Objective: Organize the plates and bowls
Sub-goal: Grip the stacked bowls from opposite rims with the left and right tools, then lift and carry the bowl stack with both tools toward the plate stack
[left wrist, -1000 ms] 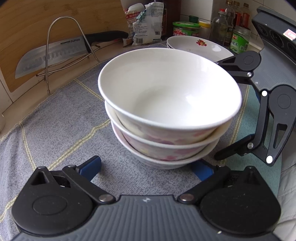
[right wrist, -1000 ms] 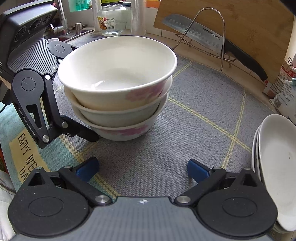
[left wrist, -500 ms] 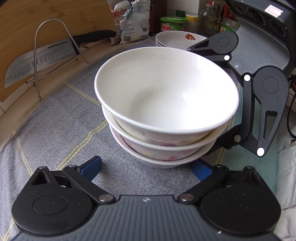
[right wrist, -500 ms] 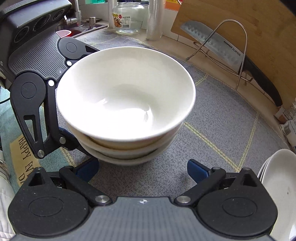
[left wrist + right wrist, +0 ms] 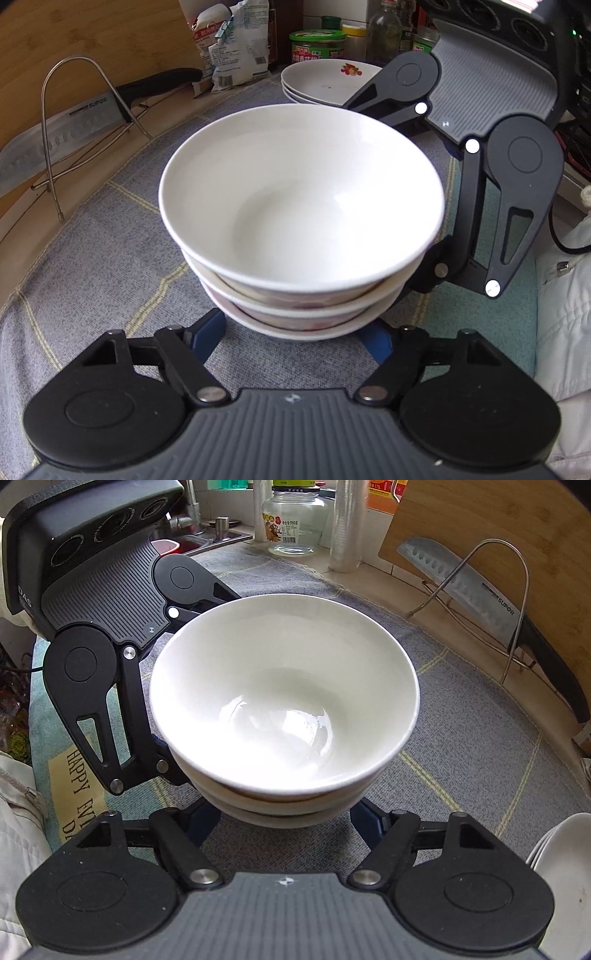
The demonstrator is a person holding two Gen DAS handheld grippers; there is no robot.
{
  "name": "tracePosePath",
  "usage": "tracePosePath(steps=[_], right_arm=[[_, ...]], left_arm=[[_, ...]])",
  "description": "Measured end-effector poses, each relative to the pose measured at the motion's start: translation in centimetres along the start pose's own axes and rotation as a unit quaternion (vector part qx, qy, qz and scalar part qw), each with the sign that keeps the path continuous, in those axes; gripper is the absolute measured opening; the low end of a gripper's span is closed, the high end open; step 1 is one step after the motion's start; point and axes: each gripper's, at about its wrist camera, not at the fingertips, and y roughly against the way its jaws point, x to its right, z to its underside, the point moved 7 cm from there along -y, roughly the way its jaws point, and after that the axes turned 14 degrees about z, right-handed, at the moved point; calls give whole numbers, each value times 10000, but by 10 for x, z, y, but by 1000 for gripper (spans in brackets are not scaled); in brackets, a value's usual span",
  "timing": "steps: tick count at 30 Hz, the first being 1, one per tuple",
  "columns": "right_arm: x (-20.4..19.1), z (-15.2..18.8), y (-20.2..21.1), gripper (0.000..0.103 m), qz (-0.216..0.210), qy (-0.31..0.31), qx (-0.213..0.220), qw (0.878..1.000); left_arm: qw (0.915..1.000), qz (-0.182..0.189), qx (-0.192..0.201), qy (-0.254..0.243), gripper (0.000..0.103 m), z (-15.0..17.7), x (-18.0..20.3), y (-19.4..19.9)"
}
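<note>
A stack of three white bowls (image 5: 303,218) with pink flower prints fills the middle of both views, also in the right wrist view (image 5: 284,709). My left gripper (image 5: 295,338) is open, its blue fingertips (image 5: 207,332) spread under the stack's near side. My right gripper (image 5: 284,819) is open, its fingers either side of the bottom bowl from the opposite side. Each gripper shows in the other's view, pressed close to the stack. A stack of white plates (image 5: 328,83) sits behind, also at the right wrist view's edge (image 5: 565,871).
A grey checked cloth (image 5: 92,236) covers the counter. A cleaver on a wire stand (image 5: 469,590) leans on a wooden board (image 5: 74,44). Jars and packets (image 5: 317,44) line the back. A glass jar (image 5: 293,526) and sink are behind.
Both grippers have closed in on the bowl stack from opposite sides, fingertips now tucked under the bottom bowl. The views now look down into the bowls more steeply.
</note>
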Motion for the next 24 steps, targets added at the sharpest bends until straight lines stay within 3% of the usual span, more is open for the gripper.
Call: tracePosePath(steps=[8, 14, 24], right_arm=[[-2, -2, 0, 80, -9, 229, 31, 9997], [-3, -5, -1, 80, -9, 400, -17, 9992], [-3, -6, -4, 80, 26, 423, -83, 9991]], left_arm=[[9998, 92, -46, -178, 77, -1, 0, 0], [9979, -2, -118, -633, 77, -3, 5, -1], [9979, 137, -139, -613, 77, -3, 2, 0]])
